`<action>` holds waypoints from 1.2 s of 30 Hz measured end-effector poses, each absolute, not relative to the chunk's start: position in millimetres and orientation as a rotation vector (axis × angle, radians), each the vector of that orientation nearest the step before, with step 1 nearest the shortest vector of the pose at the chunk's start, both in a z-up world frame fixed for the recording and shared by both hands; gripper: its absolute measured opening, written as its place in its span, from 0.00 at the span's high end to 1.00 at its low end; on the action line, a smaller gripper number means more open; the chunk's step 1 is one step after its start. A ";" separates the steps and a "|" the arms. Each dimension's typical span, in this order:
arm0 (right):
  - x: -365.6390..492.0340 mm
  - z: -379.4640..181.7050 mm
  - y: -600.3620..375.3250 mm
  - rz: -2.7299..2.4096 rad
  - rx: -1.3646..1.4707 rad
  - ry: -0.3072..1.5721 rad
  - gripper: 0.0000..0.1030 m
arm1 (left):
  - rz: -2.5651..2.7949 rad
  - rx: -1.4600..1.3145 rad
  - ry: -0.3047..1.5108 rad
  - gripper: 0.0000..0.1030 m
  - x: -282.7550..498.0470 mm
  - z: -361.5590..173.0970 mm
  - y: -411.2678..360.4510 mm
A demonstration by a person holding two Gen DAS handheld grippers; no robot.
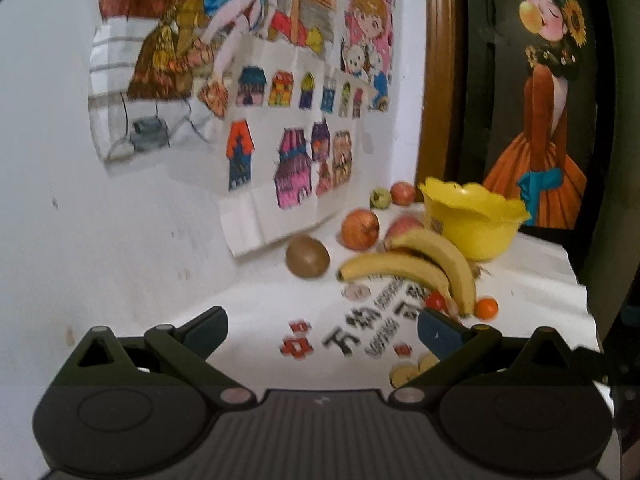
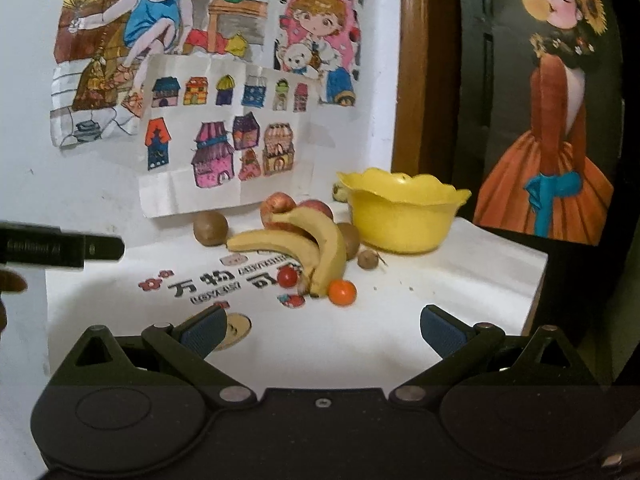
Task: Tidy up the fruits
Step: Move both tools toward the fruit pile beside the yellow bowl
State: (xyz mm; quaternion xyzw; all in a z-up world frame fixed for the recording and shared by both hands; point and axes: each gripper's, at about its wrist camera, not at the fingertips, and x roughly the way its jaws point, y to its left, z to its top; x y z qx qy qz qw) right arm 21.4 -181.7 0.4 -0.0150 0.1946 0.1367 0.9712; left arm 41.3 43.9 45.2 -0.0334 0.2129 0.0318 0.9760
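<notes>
On the white printed cloth [image 1: 256,312] in the left wrist view, a pair of bananas [image 1: 416,266] lies before the yellow bowl [image 1: 474,220]. Their long axes curve from free tips at left down to a joined stem at lower right, near a small orange [image 1: 486,307]. A kiwi [image 1: 307,256] and an apple [image 1: 360,229] sit to their left. The left gripper [image 1: 322,330] hovers with fingers spread wide, holding nothing.

In the right wrist view, the bananas [image 2: 296,240] point left with the stem toward the camera, beside a cherry tomato [image 2: 287,277] and the orange [image 2: 342,293]. The bowl [image 2: 402,216] stands just to their right. The right gripper [image 2: 322,330] is wide apart and holds nothing.
</notes>
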 end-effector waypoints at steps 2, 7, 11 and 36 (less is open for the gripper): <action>25.4 4.1 -180.8 0.288 -0.032 0.391 0.01 | 0.062 -0.065 0.419 0.00 47.3 52.4 47.1; 38.9 9.7 -176.4 0.321 -0.049 0.381 0.01 | 0.024 -0.037 0.414 0.00 67.2 65.0 48.4; 56.8 14.4 -176.7 0.369 -0.074 0.379 0.01 | -0.023 0.022 0.417 0.00 86.6 73.7 41.3; 146.7 1.3 -178.3 0.489 -0.172 0.459 0.01 | -0.105 0.200 0.537 0.00 180.0 34.8 -10.9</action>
